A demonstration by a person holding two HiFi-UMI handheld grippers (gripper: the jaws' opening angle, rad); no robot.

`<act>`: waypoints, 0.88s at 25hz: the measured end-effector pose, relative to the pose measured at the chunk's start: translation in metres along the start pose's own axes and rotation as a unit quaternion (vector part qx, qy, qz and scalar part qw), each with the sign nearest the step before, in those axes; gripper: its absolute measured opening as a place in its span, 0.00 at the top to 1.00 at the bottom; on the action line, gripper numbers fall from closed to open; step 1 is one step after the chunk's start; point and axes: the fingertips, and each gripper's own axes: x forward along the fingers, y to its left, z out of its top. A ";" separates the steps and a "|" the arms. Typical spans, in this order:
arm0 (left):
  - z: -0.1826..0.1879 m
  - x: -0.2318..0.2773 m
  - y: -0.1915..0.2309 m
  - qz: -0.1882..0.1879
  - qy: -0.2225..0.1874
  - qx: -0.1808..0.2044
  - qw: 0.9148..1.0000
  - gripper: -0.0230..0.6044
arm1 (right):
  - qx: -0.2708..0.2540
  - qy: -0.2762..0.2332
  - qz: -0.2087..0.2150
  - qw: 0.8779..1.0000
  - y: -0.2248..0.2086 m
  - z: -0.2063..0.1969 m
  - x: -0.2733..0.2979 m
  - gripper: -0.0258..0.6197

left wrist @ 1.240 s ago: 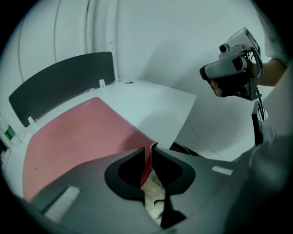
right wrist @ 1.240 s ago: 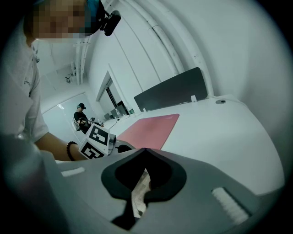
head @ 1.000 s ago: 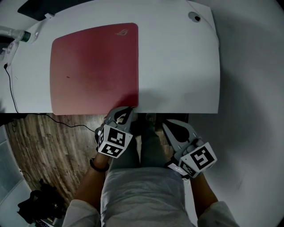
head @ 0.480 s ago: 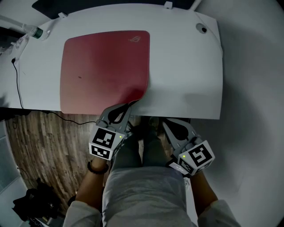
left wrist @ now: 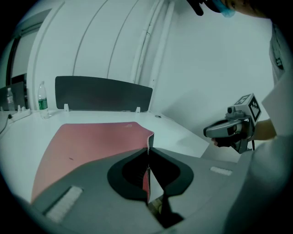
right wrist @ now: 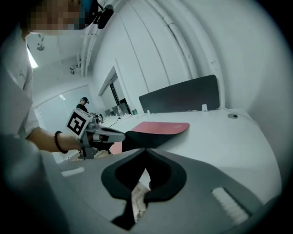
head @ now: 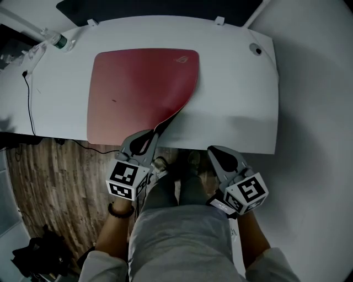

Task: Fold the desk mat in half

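The red desk mat (head: 138, 88) lies on the white desk (head: 237, 93), and its near right corner is raised off the surface, showing the dark underside. My left gripper (head: 157, 131) is shut on that corner at the desk's front edge; in the left gripper view the mat's edge (left wrist: 147, 144) stands upright between the closed jaws of the left gripper (left wrist: 148, 151). My right gripper (head: 212, 150) hangs shut and empty just off the front edge, to the right of the mat. The right gripper view shows the curled mat (right wrist: 160, 128) and the left gripper (right wrist: 103, 135) on it.
A dark divider panel (head: 160, 8) runs along the desk's far edge. A water bottle (head: 58, 39) and a black cable (head: 28, 99) are at the left end. A round grommet (head: 255, 49) is at the far right corner. Wood floor (head: 49, 182) lies below left.
The left gripper has raised the mat's near right corner and drawn it up and leftward, so the right edge now curls. The right gripper has stayed in place.
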 end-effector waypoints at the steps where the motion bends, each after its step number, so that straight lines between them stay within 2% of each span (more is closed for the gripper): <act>1: 0.001 -0.004 0.004 0.003 -0.002 0.002 1.000 0.91 | -0.002 0.001 0.002 1.000 0.004 0.002 0.003 0.95; 11: 0.004 -0.044 0.050 0.037 -0.020 -0.003 0.999 0.91 | -0.025 0.002 0.022 0.999 0.041 0.022 0.034 0.95; 22: -0.011 -0.082 0.093 0.075 -0.033 -0.023 0.996 0.91 | -0.048 0.013 0.044 0.998 0.081 0.023 0.061 0.95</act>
